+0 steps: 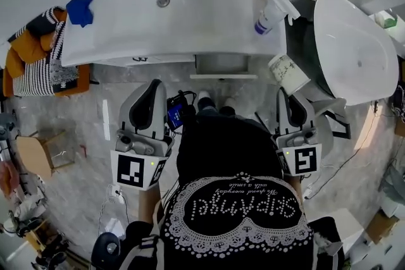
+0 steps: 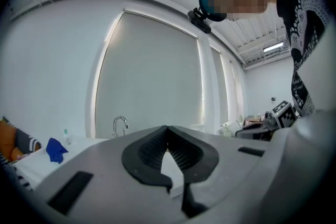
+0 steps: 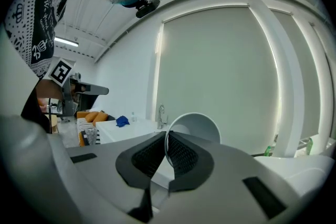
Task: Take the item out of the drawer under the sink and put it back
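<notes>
Below the front edge of the desk the drawer stands pulled open. The right tool pinches the paper cup by its rim, probably to keep it steady, just right of the drawer. The left tool is closed and empty, well apart, so the way to the drawer looks free.

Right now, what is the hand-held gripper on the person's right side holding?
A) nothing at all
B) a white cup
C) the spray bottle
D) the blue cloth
B: the right hand-held gripper has its jaws pinched on the rim wall of the white cup, which it holds in front of the sink counter.
</notes>
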Available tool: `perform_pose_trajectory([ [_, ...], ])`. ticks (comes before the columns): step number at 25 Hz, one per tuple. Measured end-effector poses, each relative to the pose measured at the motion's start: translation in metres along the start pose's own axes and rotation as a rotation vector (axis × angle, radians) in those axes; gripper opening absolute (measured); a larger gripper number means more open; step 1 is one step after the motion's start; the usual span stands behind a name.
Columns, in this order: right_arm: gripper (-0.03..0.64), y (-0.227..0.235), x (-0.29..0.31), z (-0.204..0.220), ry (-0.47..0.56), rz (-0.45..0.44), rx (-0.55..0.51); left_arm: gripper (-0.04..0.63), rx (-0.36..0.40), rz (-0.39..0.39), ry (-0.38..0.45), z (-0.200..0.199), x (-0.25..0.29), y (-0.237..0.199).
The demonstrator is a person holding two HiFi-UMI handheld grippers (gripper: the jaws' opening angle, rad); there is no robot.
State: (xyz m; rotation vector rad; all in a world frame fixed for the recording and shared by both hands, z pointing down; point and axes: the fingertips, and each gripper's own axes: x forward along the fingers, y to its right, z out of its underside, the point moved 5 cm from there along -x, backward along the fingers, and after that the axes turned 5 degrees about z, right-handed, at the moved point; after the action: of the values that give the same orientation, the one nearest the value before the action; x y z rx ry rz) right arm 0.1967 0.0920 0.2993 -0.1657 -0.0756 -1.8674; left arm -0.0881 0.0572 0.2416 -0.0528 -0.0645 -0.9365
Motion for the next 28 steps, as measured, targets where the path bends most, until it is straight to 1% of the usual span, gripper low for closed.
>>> perform_pose_trajectory([
  [4, 0.026, 0.017, -0.019, 0.009, 0.021, -0.021, -0.041, 0.005, -0.031, 0.002, 0.002, 0.007, 0.003, 0.023],
  [8, 0.026, 0.026, -0.037, 0.019, -0.009, -0.002, -0.019, 0.005, -0.060, 0.016, -0.001, 0.013, 0.005, 0.040],
  [10, 0.026, 0.028, -0.041, 0.020, -0.023, 0.008, 0.002, 0.005, -0.061, 0.028, -0.003, 0.012, 0.009, 0.045],
  [14, 0.026, 0.032, -0.049, 0.023, -0.019, 0.016, 0.005, 0.005, -0.053, 0.052, -0.003, 0.010, 0.013, 0.055],
  [19, 0.026, 0.035, -0.049, 0.022, -0.011, 0.012, 0.013, 0.005, -0.050, 0.060, -0.001, 0.008, 0.016, 0.063],
  [22, 0.026, 0.032, -0.050, 0.024, -0.014, -0.003, 0.009, 0.005, -0.056, 0.056, -0.004, 0.010, 0.014, 0.067],
  [28, 0.026, 0.028, -0.047, 0.024, 0.003, -0.065, -0.031, 0.005, -0.056, 0.039, 0.012, 0.006, 0.011, 0.072],
])
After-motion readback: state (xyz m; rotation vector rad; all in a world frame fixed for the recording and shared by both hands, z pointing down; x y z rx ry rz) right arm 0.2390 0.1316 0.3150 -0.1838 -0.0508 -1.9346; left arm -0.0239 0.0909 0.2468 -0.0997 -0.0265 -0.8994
